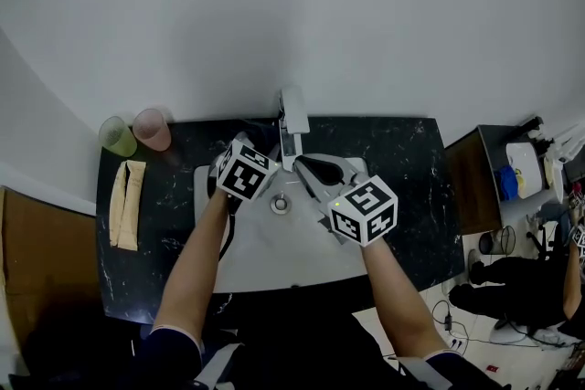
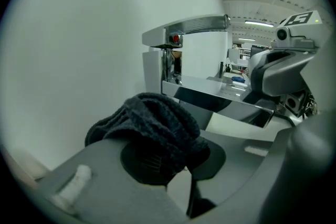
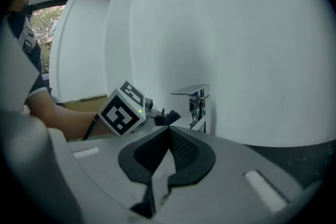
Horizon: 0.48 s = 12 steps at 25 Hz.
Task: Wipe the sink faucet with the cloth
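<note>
Head view light: even and bright for you, with the white wall [image 1: 411,5] greying softly above the faucet [image 1: 293,119].
Dark areas: the lower left corner goes nearly black.
Glare: in your left gripper view the chrome faucet mirrors hard highlights, and the ceiling strip lights [image 2: 260,23] burn bright.
Distortion: both gripper views are fisheye circles with black corners and bowed lines.
Focus: the near jaws look soft, and the cloth [image 2: 152,118] reads dark with little detail.
</note>
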Each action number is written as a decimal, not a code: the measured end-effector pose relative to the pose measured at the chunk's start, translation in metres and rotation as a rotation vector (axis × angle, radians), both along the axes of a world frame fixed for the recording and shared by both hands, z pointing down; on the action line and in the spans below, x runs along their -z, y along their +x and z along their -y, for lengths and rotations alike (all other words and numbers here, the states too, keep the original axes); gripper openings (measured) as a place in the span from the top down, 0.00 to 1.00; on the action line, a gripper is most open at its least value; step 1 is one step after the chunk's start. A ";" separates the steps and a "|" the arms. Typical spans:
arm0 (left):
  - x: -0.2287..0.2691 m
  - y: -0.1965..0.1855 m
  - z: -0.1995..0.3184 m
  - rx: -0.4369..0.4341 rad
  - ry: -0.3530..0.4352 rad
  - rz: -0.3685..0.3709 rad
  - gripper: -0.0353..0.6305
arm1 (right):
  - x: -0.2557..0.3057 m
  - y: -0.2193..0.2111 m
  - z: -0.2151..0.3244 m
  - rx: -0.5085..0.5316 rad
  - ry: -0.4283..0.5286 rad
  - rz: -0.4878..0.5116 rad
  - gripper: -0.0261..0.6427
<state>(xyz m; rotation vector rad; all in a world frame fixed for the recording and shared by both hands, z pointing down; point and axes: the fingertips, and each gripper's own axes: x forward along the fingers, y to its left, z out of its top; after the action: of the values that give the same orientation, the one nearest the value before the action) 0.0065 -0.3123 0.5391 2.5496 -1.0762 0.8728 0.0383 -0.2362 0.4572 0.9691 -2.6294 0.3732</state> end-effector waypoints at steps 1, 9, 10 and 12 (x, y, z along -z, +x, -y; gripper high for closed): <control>-0.002 0.003 -0.001 -0.010 -0.006 0.001 0.86 | 0.000 0.000 0.000 0.000 0.000 0.001 0.95; 0.018 0.005 0.001 -0.011 0.056 -0.057 0.86 | 0.000 0.000 0.001 -0.002 0.005 0.015 0.95; 0.022 0.006 0.000 -0.014 0.069 -0.061 0.86 | 0.000 0.000 0.001 -0.002 0.006 0.014 0.95; 0.028 0.005 0.000 -0.015 0.091 -0.055 0.86 | 0.000 0.000 0.001 -0.002 0.003 0.013 0.95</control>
<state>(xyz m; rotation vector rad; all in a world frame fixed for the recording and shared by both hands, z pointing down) 0.0112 -0.3125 0.5112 2.6423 -1.1056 0.7688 0.0379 -0.2370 0.4569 0.9733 -2.6417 0.3769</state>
